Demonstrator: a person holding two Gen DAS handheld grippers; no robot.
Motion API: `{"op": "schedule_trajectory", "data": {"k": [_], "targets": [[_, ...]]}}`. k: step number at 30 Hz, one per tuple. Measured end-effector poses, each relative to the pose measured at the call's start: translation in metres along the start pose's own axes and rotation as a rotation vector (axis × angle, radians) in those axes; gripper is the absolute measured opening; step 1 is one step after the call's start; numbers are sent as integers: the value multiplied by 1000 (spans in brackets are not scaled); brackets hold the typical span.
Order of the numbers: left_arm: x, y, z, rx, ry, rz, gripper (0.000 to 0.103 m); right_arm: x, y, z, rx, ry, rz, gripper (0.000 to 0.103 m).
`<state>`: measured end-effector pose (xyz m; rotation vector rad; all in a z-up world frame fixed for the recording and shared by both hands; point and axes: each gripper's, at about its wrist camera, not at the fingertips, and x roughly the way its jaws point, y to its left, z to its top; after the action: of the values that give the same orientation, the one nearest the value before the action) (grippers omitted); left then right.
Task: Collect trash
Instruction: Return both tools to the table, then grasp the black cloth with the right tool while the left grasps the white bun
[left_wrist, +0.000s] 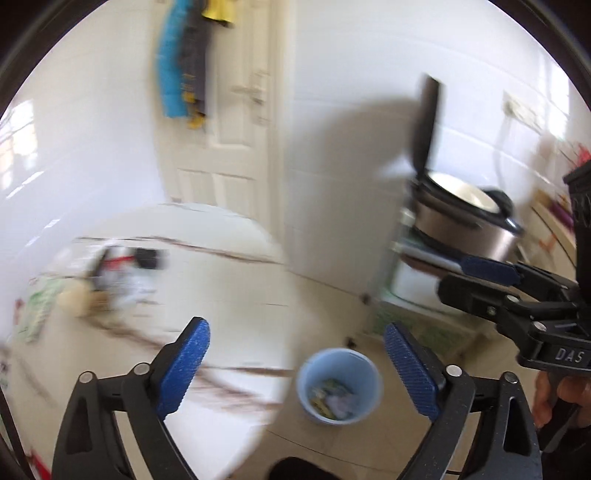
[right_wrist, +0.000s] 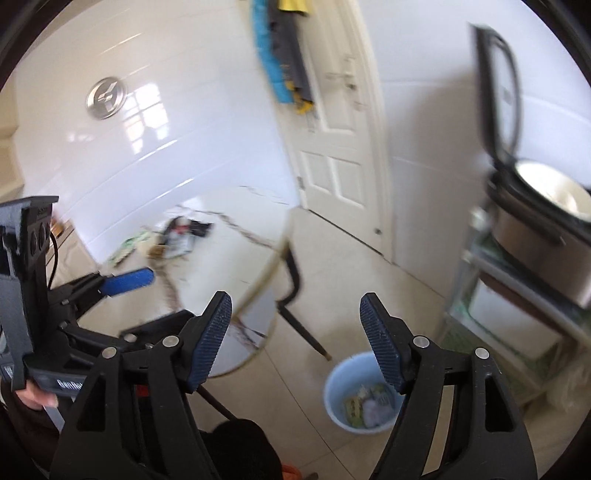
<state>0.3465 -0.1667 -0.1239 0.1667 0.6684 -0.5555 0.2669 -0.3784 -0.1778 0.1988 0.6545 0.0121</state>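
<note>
Left wrist view
Left claw (left_wrist: 295, 365): our blue pads stand wide apart with nothing between them.
Bin (left_wrist: 339, 386): we see a pale blue bin on the floor below the claw, just past the worktop's edge, with a few wrappers lying in its bottom.
Worktop (left_wrist: 207, 266): a round white worktop with brown veining, badly smeared by motion.
Trash pile (left_wrist: 110, 273): a blurred heap of wrappers and paper sits on the far side of the worktop, well apart from our pads; we cannot tell one piece from another.
Right claw (left_wrist: 480, 273): seen side-on at the right edge; from this view we cannot tell how its pads stand.
Rice cooker (left_wrist: 469, 218): lid up, on a rack by the wall.

Right wrist view
Right claw (right_wrist: 295, 343): pads spread wide, holding nothing.
Bin (right_wrist: 360, 393): on the floor tiles under the right pad, scraps inside.
Trash pile (right_wrist: 177, 236): a dark packet, white paper and a green-printed wrapper, lying near the wall side of the worktop (right_wrist: 221, 258).
Left claw (right_wrist: 127, 282): one blue pad shows, reaching over the worktop short of the pile.
Handling: we judge these pieces light, thin and crumply, the film ones likely slippery; we would pinch a raised edge or fold, not a flat face.
</note>
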Motion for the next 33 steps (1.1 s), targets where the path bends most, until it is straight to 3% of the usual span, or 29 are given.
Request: {"op": "schedule_trajectory", "data": {"k": [8,14,22,29,33], "targets": [[-39,116,-30,-157,-14,166,94,52,99,30,-151,31,60,71],[-4,182,-44,-264,45,209,94,117,139,47,-221,89,79,72],[44,264,-26,-398,167,204,94,224,152,78,-267,203,128,72],[88,301,-4,-484,274,185,94,295,162,94,-264,334,175,72],[111,316,18,-492,301,161,85,325,163,101,-261,386,180,72]]}}
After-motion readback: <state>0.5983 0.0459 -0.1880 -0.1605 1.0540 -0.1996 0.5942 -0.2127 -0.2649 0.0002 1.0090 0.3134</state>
